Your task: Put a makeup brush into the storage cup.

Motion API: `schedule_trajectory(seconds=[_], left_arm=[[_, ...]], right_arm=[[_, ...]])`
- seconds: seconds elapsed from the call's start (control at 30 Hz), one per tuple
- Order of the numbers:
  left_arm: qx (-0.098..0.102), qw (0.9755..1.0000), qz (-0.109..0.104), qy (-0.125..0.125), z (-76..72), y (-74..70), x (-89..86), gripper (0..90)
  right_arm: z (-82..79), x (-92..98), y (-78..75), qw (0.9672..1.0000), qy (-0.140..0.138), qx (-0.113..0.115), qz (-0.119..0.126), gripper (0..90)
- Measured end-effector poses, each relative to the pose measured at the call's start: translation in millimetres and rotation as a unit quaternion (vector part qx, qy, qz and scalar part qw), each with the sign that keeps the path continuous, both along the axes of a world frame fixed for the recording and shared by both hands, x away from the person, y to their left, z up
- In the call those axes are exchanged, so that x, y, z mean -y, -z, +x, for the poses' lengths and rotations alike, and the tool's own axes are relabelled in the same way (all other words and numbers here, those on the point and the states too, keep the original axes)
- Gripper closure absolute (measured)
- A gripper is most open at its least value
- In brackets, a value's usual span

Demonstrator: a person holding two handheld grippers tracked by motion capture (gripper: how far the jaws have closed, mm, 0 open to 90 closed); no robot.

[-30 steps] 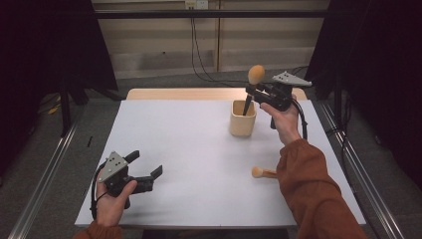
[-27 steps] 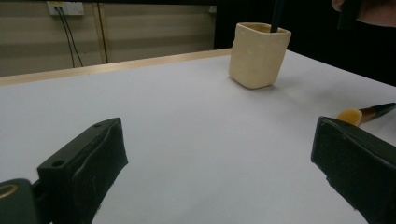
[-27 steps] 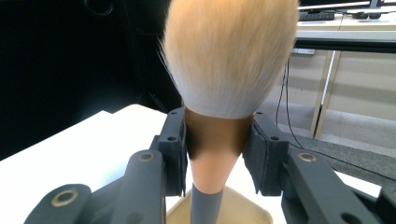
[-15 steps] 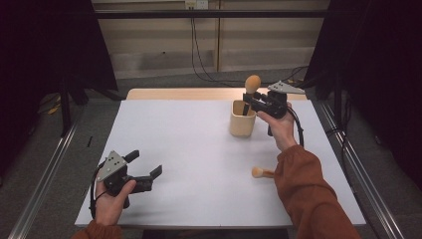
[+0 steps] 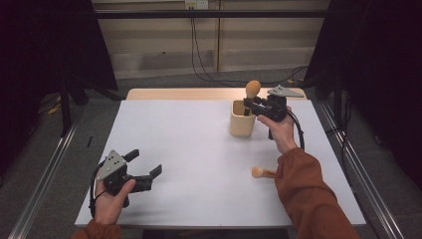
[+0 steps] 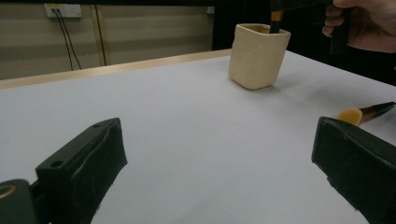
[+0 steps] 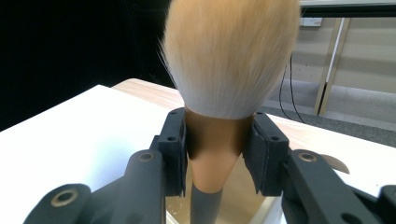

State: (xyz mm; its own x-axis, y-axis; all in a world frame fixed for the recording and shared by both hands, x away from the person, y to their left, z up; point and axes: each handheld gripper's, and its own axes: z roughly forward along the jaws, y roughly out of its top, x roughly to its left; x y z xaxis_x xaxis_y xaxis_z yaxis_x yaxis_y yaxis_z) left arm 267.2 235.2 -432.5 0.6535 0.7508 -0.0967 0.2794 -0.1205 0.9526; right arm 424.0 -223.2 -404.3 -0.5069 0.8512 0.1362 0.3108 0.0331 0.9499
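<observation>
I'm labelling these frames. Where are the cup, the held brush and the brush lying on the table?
Cup (image 5: 242, 124), high view, front wall.
Held brush (image 7: 231, 56), right gripper view, bristle head.
Lying brush (image 5: 257, 172), high view, bristle head.

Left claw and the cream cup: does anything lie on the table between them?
Nothing: in the high view, only bare white table runs from the left claw to the cream cup. The left gripper view agrees.

fluffy tan makeup brush (image 7: 231, 60) upright, bristles up, handle down inside cream cup (image 5: 242, 119) at the table's far right
</observation>
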Motion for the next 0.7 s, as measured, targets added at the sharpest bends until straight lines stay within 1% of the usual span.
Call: schedule_trajectory(seconds=[0.23,0.27,0.4,0.47,0.53,0.6,0.7], left_arm=[[0.003,1.0,0.001,0.002,-0.3,-0.3,0.2,2.7],[0.003,1.0,0.002,0.002,-0.2,-0.3,0.0,2.7],[0.003,1.0,0.001,0.002,-0.2,0.0,0.5,2.7],[0.003,1.0,0.001,0.002,-0.1,0.0,0.4,2.7],[0.002,1.0,-0.004,0.002,0.0,-0.2,-0.2,2.7],[0.002,1.0,-0.003,-0.002,-0.1,-0.3,0.0,2.7],[0.001,1.0,-0.003,-0.003,-0.3,-0.2,0.0,2.8]], right_arm=[[0.9,-1.0,5.1,0.9999,-0.001,-0.009,-0.005,62.0],[1.0,-0.5,6.7,0.9999,-0.002,-0.01,-0.006,60.3],[0.3,0.6,7.3,0.9999,0.009,-0.014,0.003,41.4],[-0.1,1.2,7.3,0.9998,0.013,-0.015,-0.004,35.9],[-0.8,1.8,7.6,0.9998,0.015,-0.015,-0.003,30.3],[-2.2,2.3,7.6,0.9998,0.014,-0.016,-0.002,27.7],[-4.6,2.2,8.0,0.9998,0.014,-0.012,-0.003,21.1]])
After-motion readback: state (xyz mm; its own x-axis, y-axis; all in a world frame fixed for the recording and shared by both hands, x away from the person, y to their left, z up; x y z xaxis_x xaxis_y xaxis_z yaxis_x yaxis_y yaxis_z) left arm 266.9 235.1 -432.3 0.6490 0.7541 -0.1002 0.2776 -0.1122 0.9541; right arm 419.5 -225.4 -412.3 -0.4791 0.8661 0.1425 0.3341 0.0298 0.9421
